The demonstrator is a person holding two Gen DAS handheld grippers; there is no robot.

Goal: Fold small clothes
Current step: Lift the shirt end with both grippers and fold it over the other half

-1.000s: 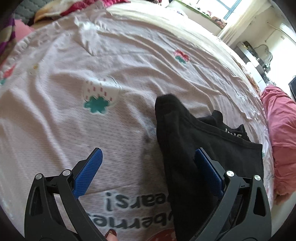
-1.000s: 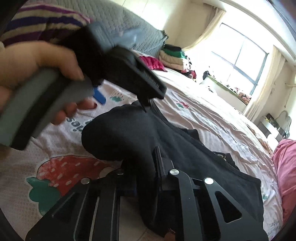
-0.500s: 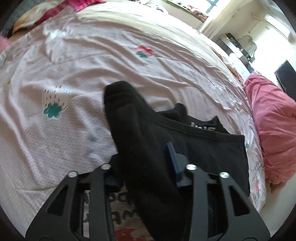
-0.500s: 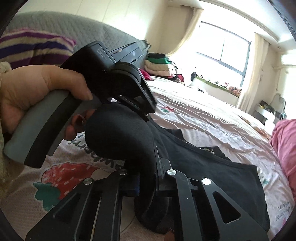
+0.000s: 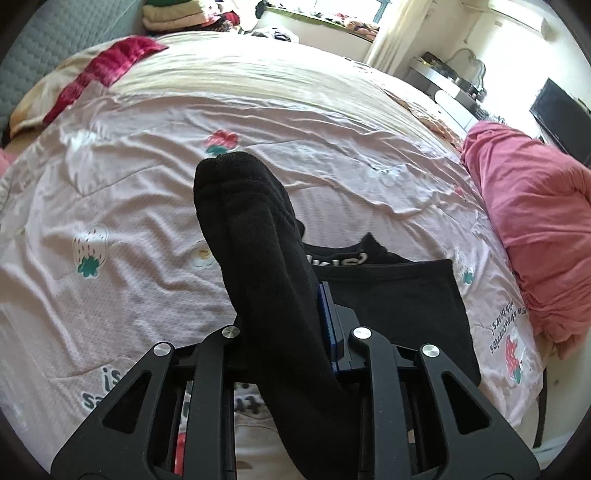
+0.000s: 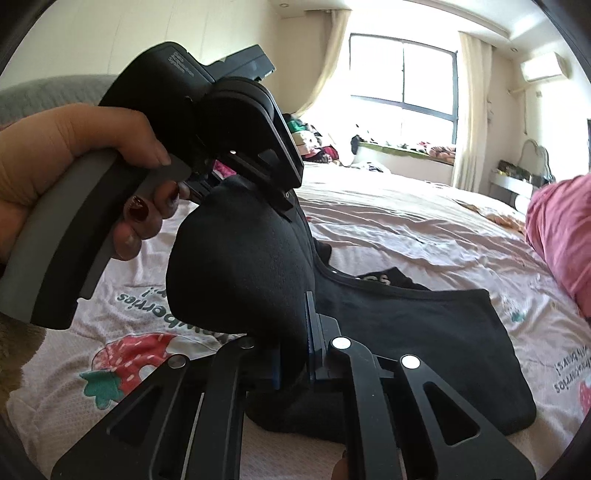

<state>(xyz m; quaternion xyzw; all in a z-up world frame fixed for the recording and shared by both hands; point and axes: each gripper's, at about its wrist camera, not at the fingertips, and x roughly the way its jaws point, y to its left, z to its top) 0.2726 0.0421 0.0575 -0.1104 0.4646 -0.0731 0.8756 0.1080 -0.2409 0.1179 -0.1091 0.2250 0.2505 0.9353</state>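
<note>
A black sock (image 5: pixel 258 240) is held up off the bed, its toe end pointing away in the left wrist view. My left gripper (image 5: pixel 284 328) is shut on it. My right gripper (image 6: pixel 291 347) is shut on the same black sock (image 6: pixel 240 266) at another part. In the right wrist view the left gripper's body and the hand holding it sit just above and to the left. Another black garment (image 5: pixel 399 310) with white lettering lies flat on the bed below; it also shows in the right wrist view (image 6: pixel 424 332).
The bed has a pale pink sheet (image 5: pixel 147 206) printed with strawberries. A pink duvet (image 5: pixel 532 229) is bunched at the right edge. Folded clothes (image 5: pixel 177 18) are stacked at the far end. A red and cream cloth (image 5: pixel 92 74) lies at the far left.
My left gripper was open beside the sock, then closed on it. Both grippers have since lifted the sock higher above the bed.
</note>
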